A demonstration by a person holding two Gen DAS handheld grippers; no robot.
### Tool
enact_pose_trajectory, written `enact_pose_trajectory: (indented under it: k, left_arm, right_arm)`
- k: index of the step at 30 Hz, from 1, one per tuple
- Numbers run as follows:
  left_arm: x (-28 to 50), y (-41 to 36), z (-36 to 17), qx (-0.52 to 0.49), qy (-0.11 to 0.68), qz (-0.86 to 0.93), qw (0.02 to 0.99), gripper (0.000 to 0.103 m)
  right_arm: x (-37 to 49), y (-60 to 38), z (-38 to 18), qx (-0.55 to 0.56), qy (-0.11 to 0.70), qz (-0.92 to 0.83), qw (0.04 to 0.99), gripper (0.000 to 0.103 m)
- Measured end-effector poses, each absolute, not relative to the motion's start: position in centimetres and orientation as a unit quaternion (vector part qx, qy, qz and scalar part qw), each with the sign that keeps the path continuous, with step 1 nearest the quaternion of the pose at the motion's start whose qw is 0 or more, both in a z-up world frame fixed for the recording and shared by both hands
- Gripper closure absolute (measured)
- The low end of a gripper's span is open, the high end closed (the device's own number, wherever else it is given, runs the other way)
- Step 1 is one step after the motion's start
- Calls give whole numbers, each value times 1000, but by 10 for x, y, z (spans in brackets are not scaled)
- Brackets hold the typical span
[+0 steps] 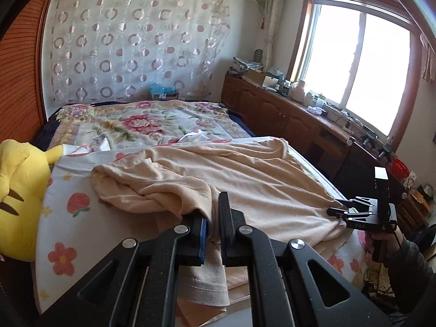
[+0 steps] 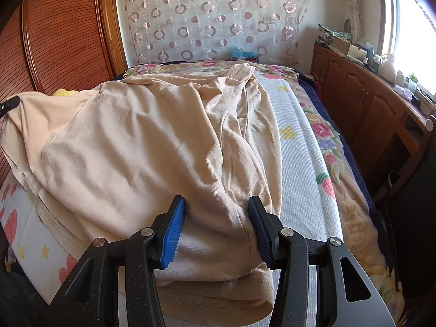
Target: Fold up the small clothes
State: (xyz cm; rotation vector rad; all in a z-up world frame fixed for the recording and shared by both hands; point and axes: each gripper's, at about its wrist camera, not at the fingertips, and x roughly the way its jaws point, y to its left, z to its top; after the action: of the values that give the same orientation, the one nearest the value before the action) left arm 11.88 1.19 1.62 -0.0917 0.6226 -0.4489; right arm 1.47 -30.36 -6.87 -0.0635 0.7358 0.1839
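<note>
My left gripper point(image 1: 214, 226) is clamped on a fold of the shirt point(image 1: 245, 179), which lies rumpled across the bed point(image 1: 68, 231) at mid frame. My right gripper point(image 2: 216, 229) stands half open, pads against bunched hem. No writing is legible.

yellow plush toy point(image 1: 19, 190) — cut off by left edge | windowsill clutter point(image 1: 313, 100) — too small to name | right gripper point(image 2: 216, 231) (fabric between pads, contact unclear) | person's sleeve point(image 1: 408, 267) partly out of frame
</note>
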Motion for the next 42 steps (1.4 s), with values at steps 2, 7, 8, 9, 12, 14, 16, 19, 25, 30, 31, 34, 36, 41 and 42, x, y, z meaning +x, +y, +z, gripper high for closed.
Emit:
enact_pose_trajectory:
  k: [2, 7, 8, 9, 12, 14, 16, 19, 25, 30, 31, 34, 36, 41, 42]
  left_arm:
    - [122, -3, 21, -42, 302, -232, 924, 95]
    - [129, -40, 41, -32, 291, -266, 918, 95]
    - [129, -48, 46, -27, 288, -273, 918, 95]
    - [129, -53, 49, -23, 285, -279, 917, 95]
    - [125, -76, 59, -12, 280, -298, 912, 95]
    - [124, -87, 58, -8, 287, -305, 908, 95]
    - [127, -90, 50, -4, 309, -305, 901, 88]
    - [128, -83, 38, -13, 317, -313, 895, 62]
    - [115, -57, 29, -20, 313, -274, 909, 23]
    - [105, -33, 19, -22, 310, -230, 922, 20]
    - [104, -29, 15, -22, 311, -223, 924, 20]
    - [102, -20, 7, -18, 316, -204, 926, 20]
    - [100, -14, 2, -13, 317, -187, 930, 20]
    - [98, -3, -11, -14, 327, -173, 929, 20]
    - [97, -3, -13, -13, 327, -169, 930, 20]
  right_arm:
    - [14, -304, -69, -30, 359, 90, 929, 53]
    - [15, -303, -69, -28, 359, 90, 929, 53]
    - [15, -303, -69, -28, 359, 90, 929, 53]
    - [15, -303, -69, -27, 359, 90, 929, 53]
    - [15, -302, -69, -28, 358, 89, 929, 53]
    - [15, -302, -69, -29, 358, 89, 929, 53]
    - [15, -303, -69, -29, 358, 89, 929, 53]
    - [15, -303, -69, -27, 358, 91, 929, 53]
    - [15, -303, -69, -25, 358, 91, 929, 53]
    - [14, -303, -69, -22, 358, 90, 929, 53]
    - [14, -303, -69, -21, 357, 90, 929, 53]
    - [14, -304, -69, -23, 356, 92, 930, 53]
    - [11, -304, -66, -26, 346, 84, 934, 53]
    - [7, -297, -57, -34, 332, 89, 938, 53]
    - [6, -294, -53, -33, 329, 94, 939, 53]
